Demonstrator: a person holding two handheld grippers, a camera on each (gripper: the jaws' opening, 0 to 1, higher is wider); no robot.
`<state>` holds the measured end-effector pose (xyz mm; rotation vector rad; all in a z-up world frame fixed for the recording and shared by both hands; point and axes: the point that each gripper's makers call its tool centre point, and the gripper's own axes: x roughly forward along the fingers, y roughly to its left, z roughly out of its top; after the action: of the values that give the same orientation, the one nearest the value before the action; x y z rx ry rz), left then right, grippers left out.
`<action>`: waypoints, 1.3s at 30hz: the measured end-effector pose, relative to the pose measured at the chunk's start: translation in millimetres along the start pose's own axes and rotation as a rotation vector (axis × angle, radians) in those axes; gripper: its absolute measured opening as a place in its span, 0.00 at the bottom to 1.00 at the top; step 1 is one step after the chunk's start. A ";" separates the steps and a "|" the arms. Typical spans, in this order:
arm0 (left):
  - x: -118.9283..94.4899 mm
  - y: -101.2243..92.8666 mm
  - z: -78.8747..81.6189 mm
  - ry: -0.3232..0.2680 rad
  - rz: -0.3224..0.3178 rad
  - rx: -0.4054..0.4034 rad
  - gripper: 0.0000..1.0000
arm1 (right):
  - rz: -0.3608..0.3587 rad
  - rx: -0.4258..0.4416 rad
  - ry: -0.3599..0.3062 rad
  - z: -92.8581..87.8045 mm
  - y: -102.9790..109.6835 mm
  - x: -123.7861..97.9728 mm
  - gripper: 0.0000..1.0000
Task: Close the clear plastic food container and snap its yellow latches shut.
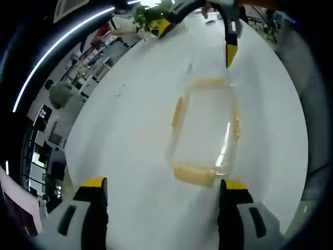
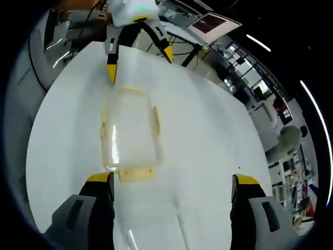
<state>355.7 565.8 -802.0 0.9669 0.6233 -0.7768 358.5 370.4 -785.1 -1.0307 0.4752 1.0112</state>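
Facing each other across clear rectangular plastic container with yellow latches point(image 1: 205, 130), long axis gripper-to-gripper; left gripper point(image 1: 161, 195) and right gripper point(image 2: 174, 190) both wide, empty, roughly equidistant.

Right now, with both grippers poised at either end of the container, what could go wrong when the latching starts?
1. The clear container sits loose on the smooth white table; pushing one yellow end latch could slide it away instead of snapping it.
2. Both the left gripper and right gripper are open and off to one side of the end latches, so a jaw might miss.
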 end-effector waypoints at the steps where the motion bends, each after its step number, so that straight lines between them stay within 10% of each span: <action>1: 1.9 -1.4 0.7 -0.002 -0.015 -0.001 0.85 | 0.031 -0.008 0.010 -1.1 2.6 3.8 0.92; 26: 22.5 -22.6 -0.9 0.061 -0.290 0.058 0.63 | 0.289 0.003 0.060 -6.8 25.4 36.4 0.75; 39: 26.8 -29.7 -1.6 0.069 -0.376 0.077 0.52 | 0.438 -0.001 0.077 -8.5 42.6 35.8 0.48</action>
<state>347.0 549.0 -837.3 0.9618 0.8546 -1.1095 340.1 385.7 -836.1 -0.9894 0.7862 1.3612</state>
